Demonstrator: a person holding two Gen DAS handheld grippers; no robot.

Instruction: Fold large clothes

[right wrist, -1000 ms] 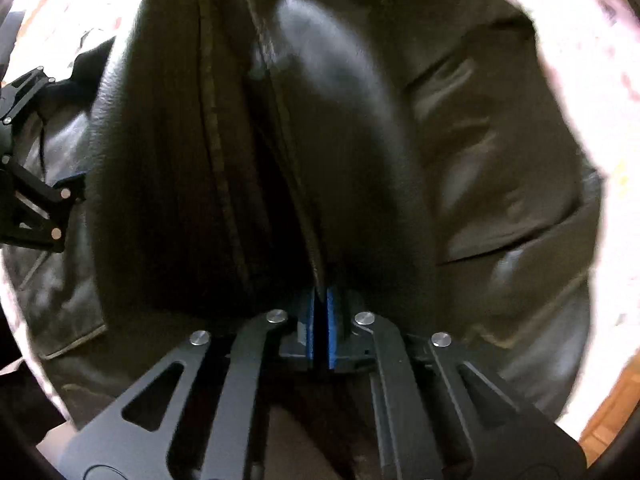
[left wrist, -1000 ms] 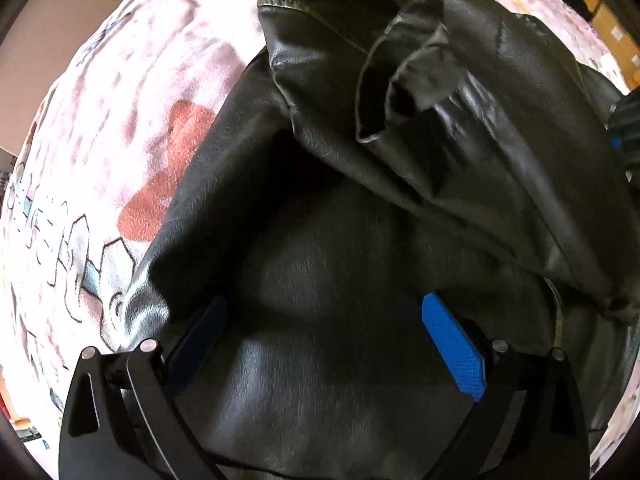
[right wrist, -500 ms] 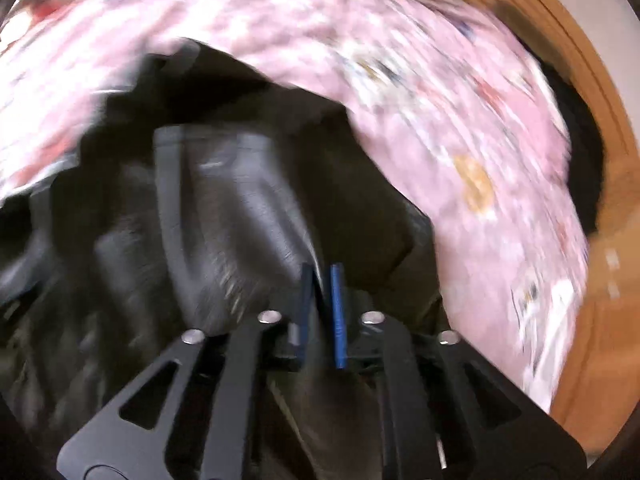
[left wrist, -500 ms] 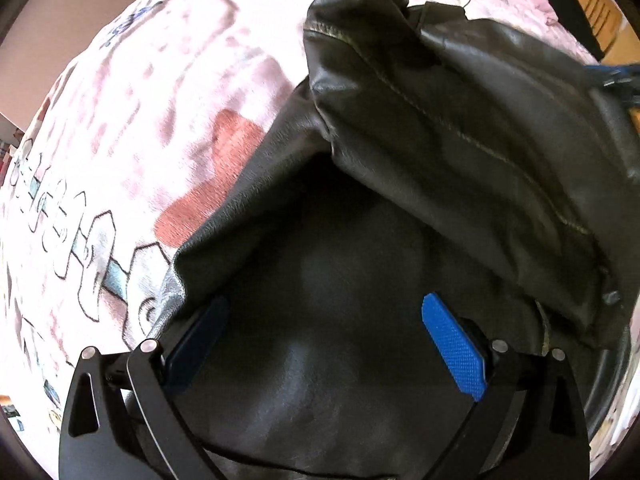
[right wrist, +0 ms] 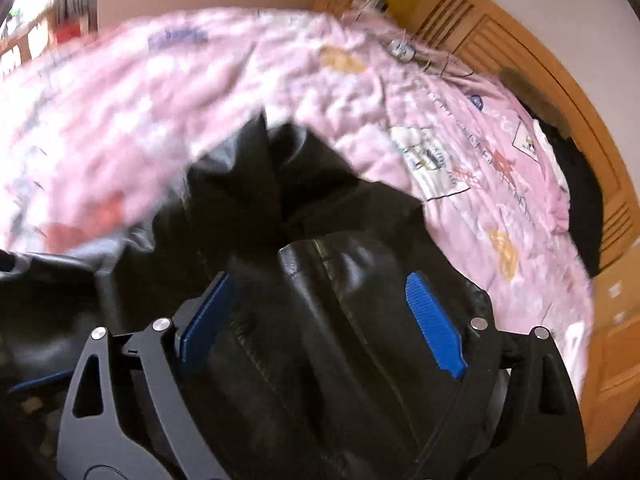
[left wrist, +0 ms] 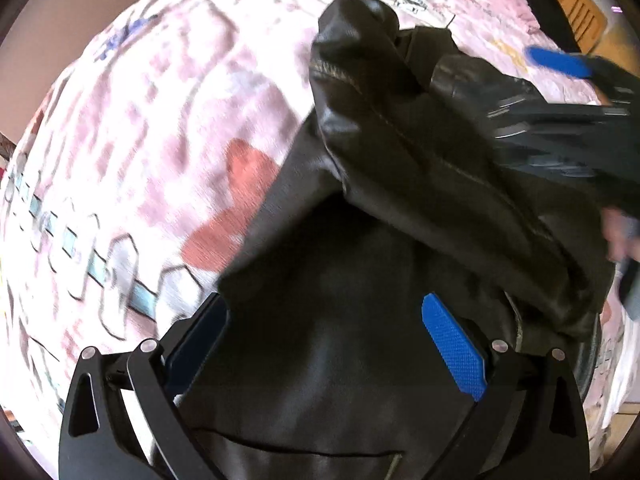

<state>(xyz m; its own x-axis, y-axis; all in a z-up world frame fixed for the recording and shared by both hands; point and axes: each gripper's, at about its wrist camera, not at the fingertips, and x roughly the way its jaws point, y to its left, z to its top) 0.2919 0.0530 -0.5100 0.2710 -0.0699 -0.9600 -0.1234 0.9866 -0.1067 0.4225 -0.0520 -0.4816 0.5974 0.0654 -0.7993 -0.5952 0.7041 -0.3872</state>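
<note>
A black leather jacket (left wrist: 400, 184) lies partly folded on a pink patterned bedspread (left wrist: 152, 128). My left gripper (left wrist: 328, 332) hangs open above the jacket's smooth lower panel, its blue pads wide apart and touching nothing. In the right wrist view the jacket (right wrist: 320, 288) fills the lower half. My right gripper (right wrist: 320, 320) is opening over a folded seam edge; its pads stand clear of the leather. The right gripper (left wrist: 560, 92) also shows, blurred, at the upper right of the left wrist view, over the folded-over part.
The bedspread (right wrist: 200, 88) covers the whole bed. A wooden slatted bed frame (right wrist: 560, 92) runs along the far right, with dark cloth (right wrist: 580, 184) against it. A pale wall and shelves lie at the far left. A hand (left wrist: 620, 232) shows at the right edge.
My right gripper let go of the jacket's folded edge and its jaws spread wide while it swung up toward the bed's far side. The left gripper rose slightly, staying open.
</note>
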